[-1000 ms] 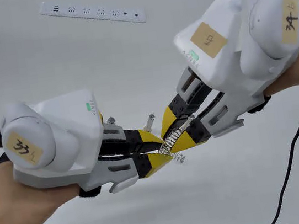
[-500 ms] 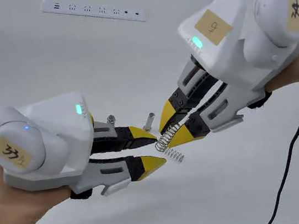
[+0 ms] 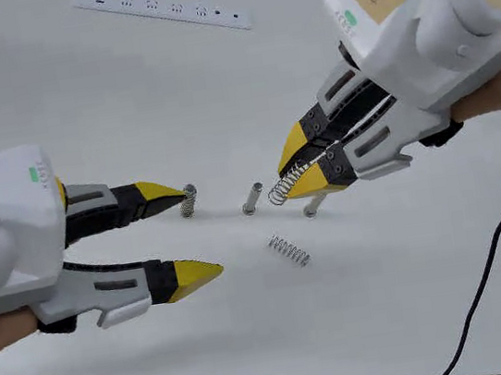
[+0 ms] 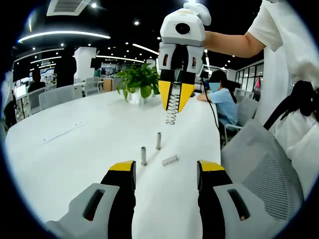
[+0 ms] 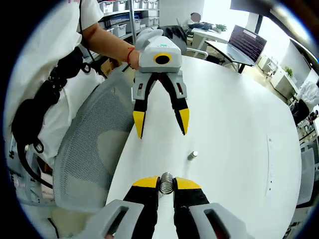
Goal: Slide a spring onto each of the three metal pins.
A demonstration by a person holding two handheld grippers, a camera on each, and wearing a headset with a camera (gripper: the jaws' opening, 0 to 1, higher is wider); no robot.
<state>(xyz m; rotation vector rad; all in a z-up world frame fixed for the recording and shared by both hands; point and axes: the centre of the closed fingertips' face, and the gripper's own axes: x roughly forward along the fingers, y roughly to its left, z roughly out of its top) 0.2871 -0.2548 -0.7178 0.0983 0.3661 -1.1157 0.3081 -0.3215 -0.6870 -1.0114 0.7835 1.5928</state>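
My right gripper (image 3: pixel 294 179) hangs above the white table, shut on a spring (image 3: pixel 285 183) that sticks out past its yellow tips. From the left gripper view this spring (image 4: pixel 172 108) dangles from the right gripper (image 4: pixel 174 95) over the pins. A bare pin (image 3: pixel 252 198) stands upright below it, and a second pin (image 3: pixel 314 205) is half hidden under the right jaws. A third pin (image 3: pixel 188 200) looks ribbed, as if a spring sits on it. A loose spring (image 3: pixel 289 250) lies flat on the table. My left gripper (image 3: pixel 200 230) is open and holds nothing.
A white power strip (image 3: pixel 169 8) lies at the far edge of the table. A black cable (image 3: pixel 494 256) trails down the right side. A grey mesh chair (image 5: pixel 94 149) stands at the table's edge, and a potted plant (image 4: pixel 139 79) stands farther along.
The left gripper has opened and drawn back to the left, away from the right gripper. The right gripper keeps the spring and has risen slightly. The camera has shifted.
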